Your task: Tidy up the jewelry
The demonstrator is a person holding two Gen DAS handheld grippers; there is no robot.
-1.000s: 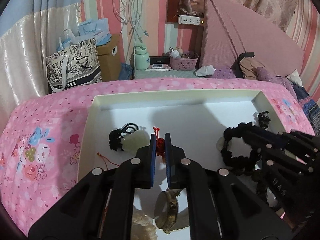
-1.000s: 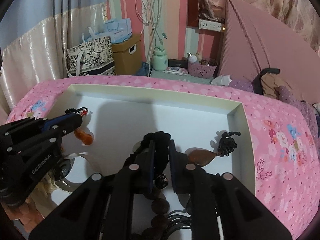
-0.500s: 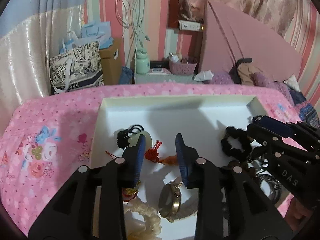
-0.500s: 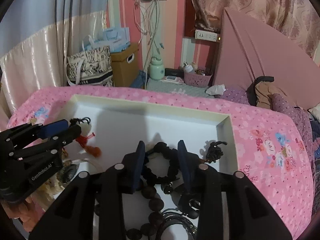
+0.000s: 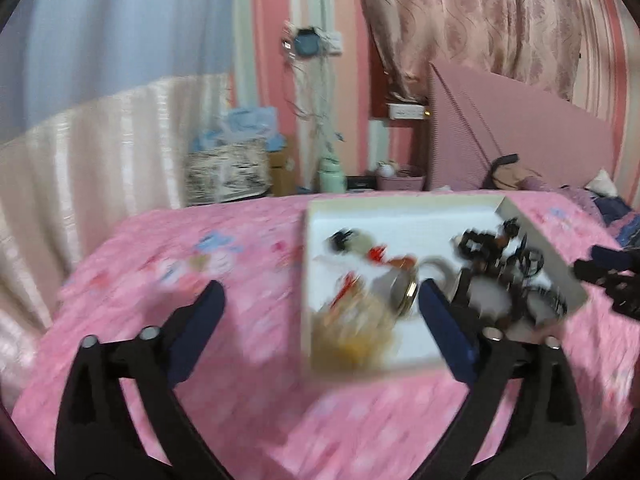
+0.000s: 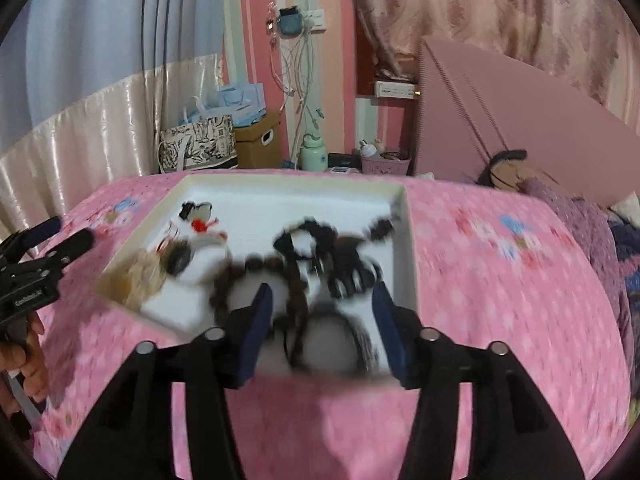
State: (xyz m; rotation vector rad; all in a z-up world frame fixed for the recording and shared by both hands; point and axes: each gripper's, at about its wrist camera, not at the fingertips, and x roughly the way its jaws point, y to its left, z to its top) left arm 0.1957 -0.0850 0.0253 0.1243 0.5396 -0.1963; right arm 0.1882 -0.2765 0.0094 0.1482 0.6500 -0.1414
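Observation:
A white shallow tray (image 5: pixel 404 202) (image 6: pixel 402 196) lies on the pink floral bed. It holds blurred jewelry: a red tassel charm (image 5: pixel 378 254) (image 6: pixel 200 225), a gold watch (image 5: pixel 406 298), black bead bracelets (image 6: pixel 320 252) (image 5: pixel 480 246) and a pale yellow cord bundle (image 6: pixel 140 276). My left gripper (image 5: pixel 320 304) is wide open and empty, above the tray's near-left corner. My right gripper (image 6: pixel 322 300) is wide open and empty, above the tray's near edge. Each gripper shows at the edge of the other's view (image 6: pixel 60 236) (image 5: pixel 600 264).
The pink bedspread (image 6: pixel 500 280) surrounds the tray. Behind the bed stand a patterned tote bag (image 6: pixel 196 148), a cardboard box (image 6: pixel 258 142), a green bottle (image 6: pixel 314 156) and a pink basket (image 6: pixel 386 164). A pink headboard (image 6: pixel 500 120) rises at right, with clothes below it.
Both grippers opened fully, let go of the red charm and the black beads, and pulled back and up from the tray. The left one swung left. The view is motion-blurred.

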